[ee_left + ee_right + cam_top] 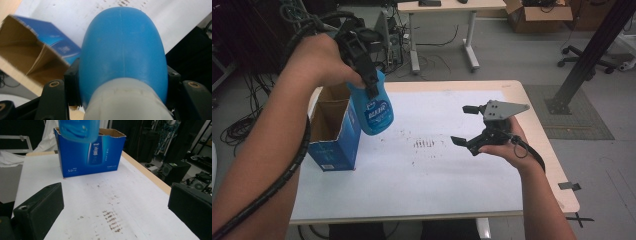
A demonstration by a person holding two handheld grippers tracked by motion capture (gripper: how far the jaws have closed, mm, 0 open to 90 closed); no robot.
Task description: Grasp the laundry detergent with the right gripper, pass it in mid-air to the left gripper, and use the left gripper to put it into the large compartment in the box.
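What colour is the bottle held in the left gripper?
Blue bottle with a white top, clearest in the left gripper view.

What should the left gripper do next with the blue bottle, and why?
Probably carry it a little further right and set it on the bare white table. The left gripper is shut on the blue bottle, held in the air beside the open blue box; the right gripper waits open.

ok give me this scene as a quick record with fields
held item: blue bottle, in the air beside the box top
left gripper: shut on bottle near its white neck
right gripper: open, nothing between jaws, above the table
box: blue carton, top open, upright at table's left
table: white sheet with brown smudges mid-table
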